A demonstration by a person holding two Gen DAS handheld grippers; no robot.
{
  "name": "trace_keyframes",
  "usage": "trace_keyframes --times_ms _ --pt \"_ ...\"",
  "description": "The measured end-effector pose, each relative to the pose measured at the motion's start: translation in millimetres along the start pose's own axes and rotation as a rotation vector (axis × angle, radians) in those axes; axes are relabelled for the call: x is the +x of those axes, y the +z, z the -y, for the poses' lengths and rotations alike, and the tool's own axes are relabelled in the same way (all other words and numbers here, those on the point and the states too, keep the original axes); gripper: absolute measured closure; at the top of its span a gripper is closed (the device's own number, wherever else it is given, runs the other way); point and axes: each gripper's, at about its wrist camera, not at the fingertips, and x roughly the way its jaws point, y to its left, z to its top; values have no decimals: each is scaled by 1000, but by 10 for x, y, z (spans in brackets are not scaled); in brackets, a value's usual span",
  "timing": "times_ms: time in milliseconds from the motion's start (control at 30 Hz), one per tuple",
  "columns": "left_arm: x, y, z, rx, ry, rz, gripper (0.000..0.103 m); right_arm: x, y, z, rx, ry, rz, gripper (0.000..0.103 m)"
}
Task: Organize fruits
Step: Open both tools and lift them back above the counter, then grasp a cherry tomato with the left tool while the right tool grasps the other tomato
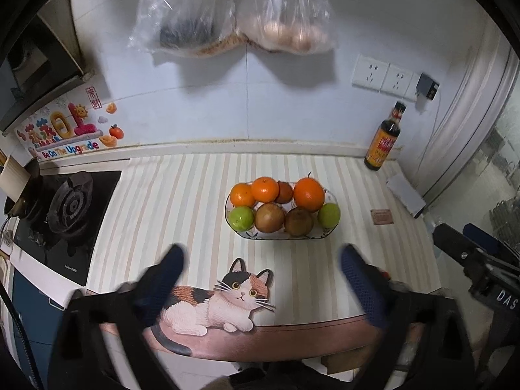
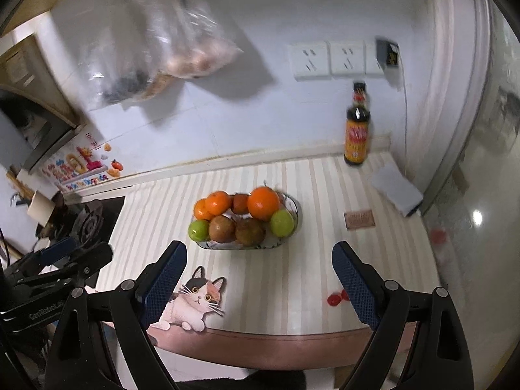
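A glass bowl stands mid-counter on the striped cover, piled with fruit. Oranges fill its back row. In front lie two brown fruits, with a green fruit at each end. My left gripper hovers short of the bowl, open, with nothing between its fingers. My right gripper is also open and empty, just in front of the bowl. Two small red round things lie by the right finger.
A dark sauce bottle stands at the back right, with a white folded pad and a brown card nearby. The gas hob is on the left. Plastic bags hang on the wall. A cat sticker marks the front edge.
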Motion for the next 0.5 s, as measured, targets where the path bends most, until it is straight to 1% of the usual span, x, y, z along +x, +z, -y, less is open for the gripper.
trace_keyframes --times_ms 100,167,300,333,367,400,467,500 --pt "175 26 76 17 12 -17 0 277 -39 325 74 -27 -58 10" --pt "359 42 174 39 21 -40 0 511 -114 599 128 -59 -108 10" --pt "777 42 417 91 37 -110 0 922 -329 1127 233 -89 -180 10" --pt "932 26 519 114 42 -141 0 1012 -383 1232 249 -97 -189 11" --pt "1020 13 586 126 44 -155 0 1156 -453 1370 273 -103 -216 16" --pt "1119 -2 659 139 49 -168 0 1250 -500 1454 292 -98 -236 28" --pt "1364 -46 833 175 60 -207 0 1551 -650 1706 358 -73 -294 38" --pt "1457 -69 903 191 66 -218 0 1664 -719 1798 382 -67 -316 39"
